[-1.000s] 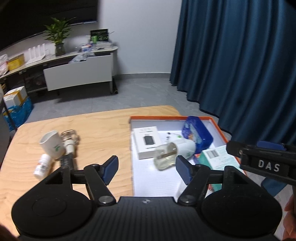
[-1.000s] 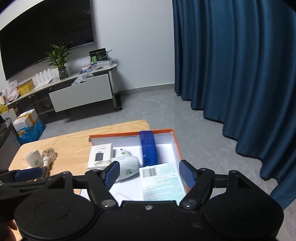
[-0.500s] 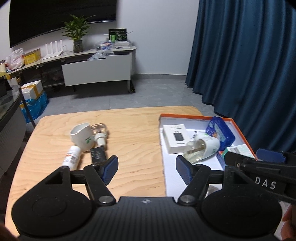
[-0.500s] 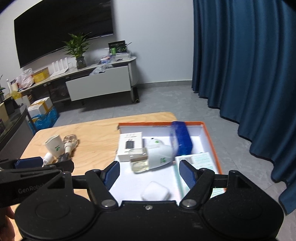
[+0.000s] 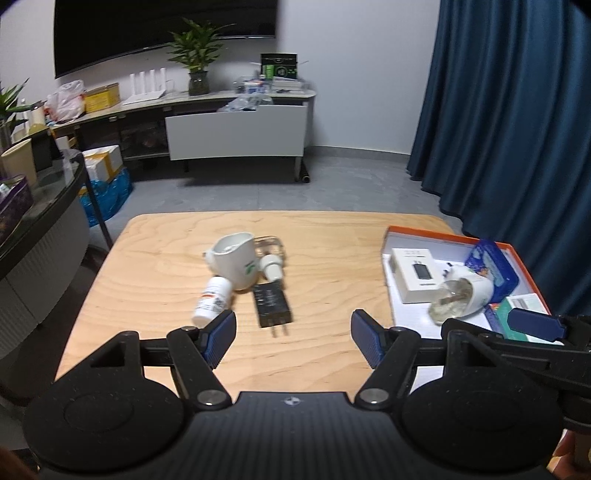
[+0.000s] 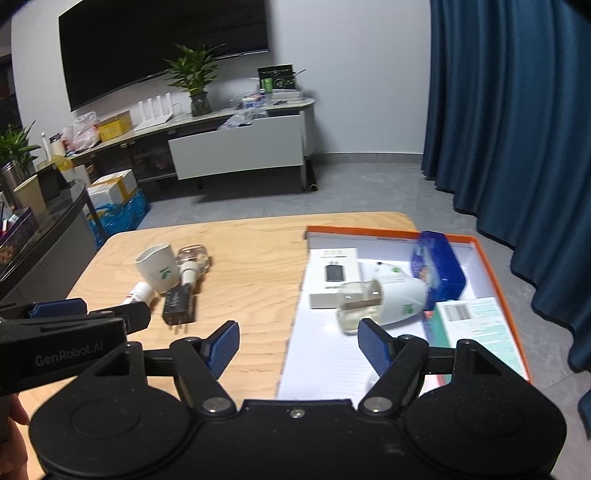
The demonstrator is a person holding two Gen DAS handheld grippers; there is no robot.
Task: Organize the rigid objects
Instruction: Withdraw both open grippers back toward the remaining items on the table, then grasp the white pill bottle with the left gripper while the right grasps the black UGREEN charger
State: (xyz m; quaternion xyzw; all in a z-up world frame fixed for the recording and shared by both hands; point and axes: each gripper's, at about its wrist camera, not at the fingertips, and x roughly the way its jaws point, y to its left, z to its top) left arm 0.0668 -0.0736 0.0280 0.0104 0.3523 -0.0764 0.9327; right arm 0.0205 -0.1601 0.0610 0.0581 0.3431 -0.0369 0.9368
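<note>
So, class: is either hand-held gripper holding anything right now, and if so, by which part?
Nothing is held. The left hand-held gripper and the right hand-held gripper both stand open, with only the table and tray below.

A dark blue curtain [image 5: 517, 147] hangs at the right over a grey floor [image 5: 258, 192]. Against the white wall, a long low cabinet [image 5: 236, 133] carries a potted plant [image 5: 197, 59], a yellow box [image 5: 102, 96] and clutter, below a large black screen [image 5: 159, 29].

Bare tabletop [image 5: 332, 266] lies between the cluttered tray [image 5: 524, 258] and a huddle of cup [image 5: 236, 260], bottle [image 5: 212, 301] and charger [image 5: 271, 304].
</note>
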